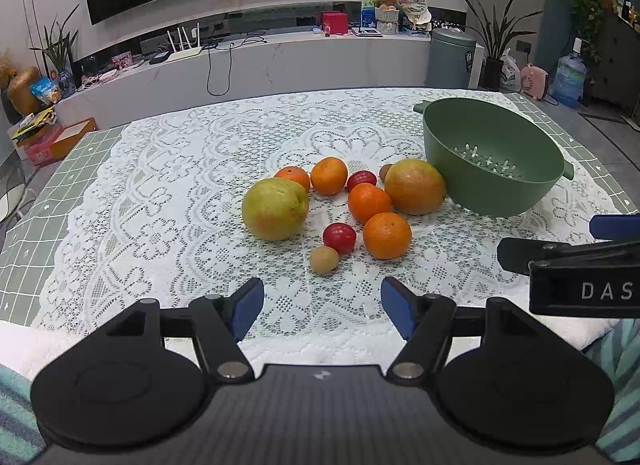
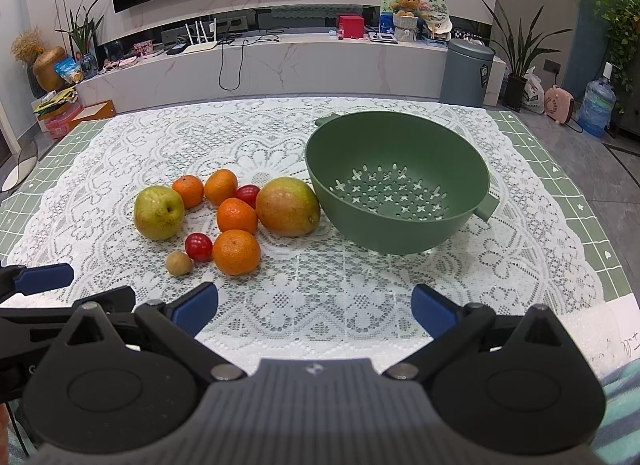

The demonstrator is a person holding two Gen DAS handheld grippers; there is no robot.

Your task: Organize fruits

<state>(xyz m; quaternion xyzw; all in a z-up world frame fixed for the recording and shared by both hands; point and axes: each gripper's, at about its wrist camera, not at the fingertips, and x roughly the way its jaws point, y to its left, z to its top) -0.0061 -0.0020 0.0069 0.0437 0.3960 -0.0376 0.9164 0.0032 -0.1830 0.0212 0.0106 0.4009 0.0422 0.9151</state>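
A pile of fruit lies on the lace tablecloth: a green pear [image 1: 275, 208] [image 2: 158, 212], a reddish mango [image 1: 415, 186] [image 2: 287, 206], several oranges [image 1: 387, 235] [image 2: 236, 252], two red tomatoes [image 1: 339, 238] [image 2: 198, 247] and small brown kiwis [image 1: 323, 260] [image 2: 179, 263]. An empty green colander [image 1: 492, 161] [image 2: 400, 181] stands right of the fruit. My left gripper [image 1: 322, 307] is open and empty, near the table's front edge, short of the fruit. My right gripper [image 2: 316, 311] is open and empty, in front of the colander.
The right gripper's fingers [image 1: 568, 253] show at the right edge of the left wrist view. The left gripper's finger [image 2: 44, 277] shows at the left edge of the right wrist view. A TV cabinet [image 2: 280, 61] and a bin [image 2: 466, 73] stand beyond the table.
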